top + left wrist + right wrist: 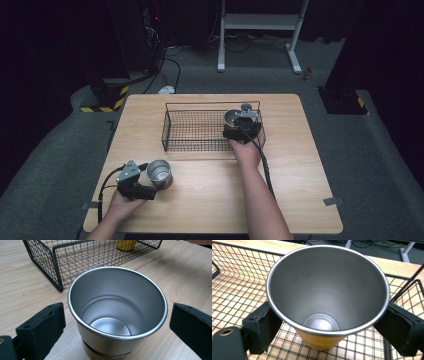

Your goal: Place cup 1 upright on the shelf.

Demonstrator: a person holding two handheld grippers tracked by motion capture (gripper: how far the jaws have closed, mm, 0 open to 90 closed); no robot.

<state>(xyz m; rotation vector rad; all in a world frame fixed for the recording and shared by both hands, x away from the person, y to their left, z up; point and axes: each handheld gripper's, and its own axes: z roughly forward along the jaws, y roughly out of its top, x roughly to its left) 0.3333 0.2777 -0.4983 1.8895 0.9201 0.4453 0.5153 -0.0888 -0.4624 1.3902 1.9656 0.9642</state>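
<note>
In the high view, the wooden table [210, 200] carried a black wire basket [172, 131], and the work seemed to be about half done: the right hand-held gripper [242, 120] was inside the basket's right end with a yellow-sided steel cup [231, 118], while a second, plain steel cup [159, 174] stood upright on the table near the front left, well apart from the basket and yet to be brought over. The left hand-held gripper [150, 184] sat just beside that plain cup. In the left gripper view, the plain steel cup [117, 312] stood between the two black jaws, which were spread wide with a clear gap on either side of its wall, so nothing was gripped; the left hand-held gripper [117, 325] looked poised to close on it. The wire basket [57, 267] lay beyond the cup, and the yellow-sided cup [126, 244] showed at its far end. In the right gripper view, the right hand-held gripper [328, 322] was clamped on the yellow-sided cup [322, 340], each jaw pressed against the cup's side below the rim. The cup was upright over the basket's mesh floor [234, 290]; whether its base rested on the mesh could not be told, so letting go of it was probably still to come.
</note>
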